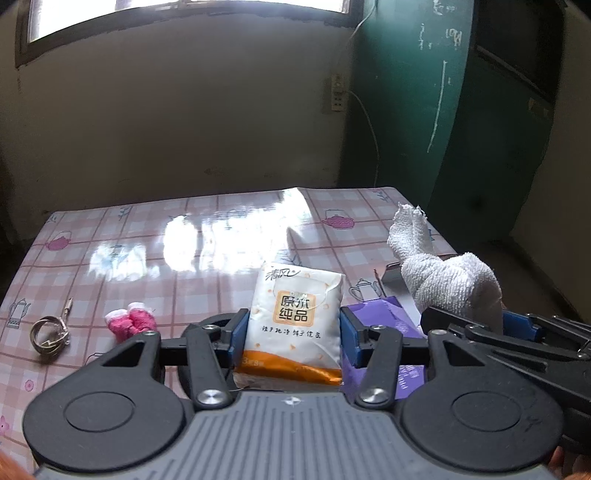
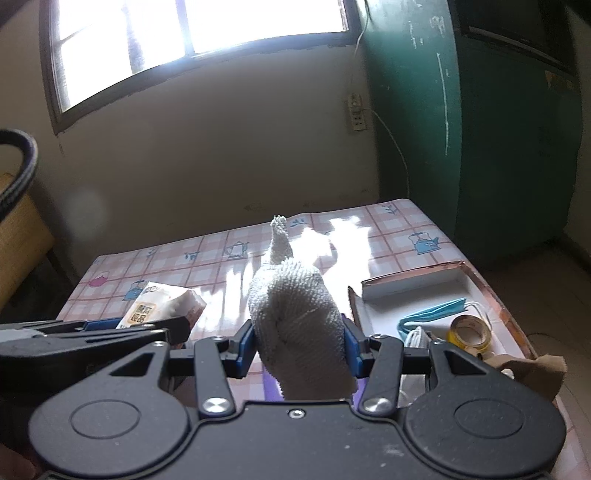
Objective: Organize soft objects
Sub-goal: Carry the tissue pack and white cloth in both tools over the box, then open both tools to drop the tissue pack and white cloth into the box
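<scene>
Left gripper (image 1: 293, 341) clamped on a white-and-orange tissue pack (image 1: 295, 325) printed 原木纯品, held upright between blue pads above the pink checked tablecloth (image 1: 147, 229); pink socks (image 1: 131, 325) and metal rings (image 1: 50, 336) lying off to its left. Right gripper (image 2: 299, 347) closed around a white towelling cloth (image 2: 295, 325), one end poking up past the pads. To its right, an open box (image 2: 406, 291) holding a blue mask (image 2: 432, 314) and yellow tape roll (image 2: 469, 332).

Desk (image 1: 110, 236): pink checked glossy cover, teapot prints
Key ring (image 1: 50, 336): desk's left side
Tape roll (image 2: 469, 332): inside cardboard tray (image 2: 410, 286)
Window (image 2: 184, 33): above wall
</scene>
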A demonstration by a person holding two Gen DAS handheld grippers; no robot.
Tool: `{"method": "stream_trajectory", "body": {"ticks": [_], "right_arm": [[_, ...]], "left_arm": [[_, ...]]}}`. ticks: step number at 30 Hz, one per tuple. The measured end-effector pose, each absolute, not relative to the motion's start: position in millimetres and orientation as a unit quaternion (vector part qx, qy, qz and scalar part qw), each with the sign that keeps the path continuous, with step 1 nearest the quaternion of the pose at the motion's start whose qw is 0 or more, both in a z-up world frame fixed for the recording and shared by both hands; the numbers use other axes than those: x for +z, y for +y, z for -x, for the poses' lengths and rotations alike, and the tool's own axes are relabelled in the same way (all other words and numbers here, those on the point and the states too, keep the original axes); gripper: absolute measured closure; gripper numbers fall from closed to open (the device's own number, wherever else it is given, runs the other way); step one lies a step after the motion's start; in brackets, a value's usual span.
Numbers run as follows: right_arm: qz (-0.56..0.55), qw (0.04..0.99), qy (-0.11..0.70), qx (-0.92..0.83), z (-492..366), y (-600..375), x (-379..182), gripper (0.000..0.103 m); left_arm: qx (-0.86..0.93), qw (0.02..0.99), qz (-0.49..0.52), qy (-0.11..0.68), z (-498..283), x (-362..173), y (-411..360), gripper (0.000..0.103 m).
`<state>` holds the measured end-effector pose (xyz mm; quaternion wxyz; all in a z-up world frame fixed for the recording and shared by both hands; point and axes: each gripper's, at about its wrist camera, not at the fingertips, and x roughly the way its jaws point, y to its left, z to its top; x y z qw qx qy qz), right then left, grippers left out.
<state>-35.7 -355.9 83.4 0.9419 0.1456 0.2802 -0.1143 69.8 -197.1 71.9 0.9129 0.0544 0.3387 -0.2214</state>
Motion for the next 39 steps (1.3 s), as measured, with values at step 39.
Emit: {"method": "stream_trajectory", "body": {"ticks": [39], "right_arm": [[-0.165, 0.922, 0.284, -0.204, 60.8, -481.8, 70.2, 0.044]], "left_arm": [[-0.33, 0.875, -0.087, 0.344, -52.7, 52.3, -306.2, 0.051]]}}
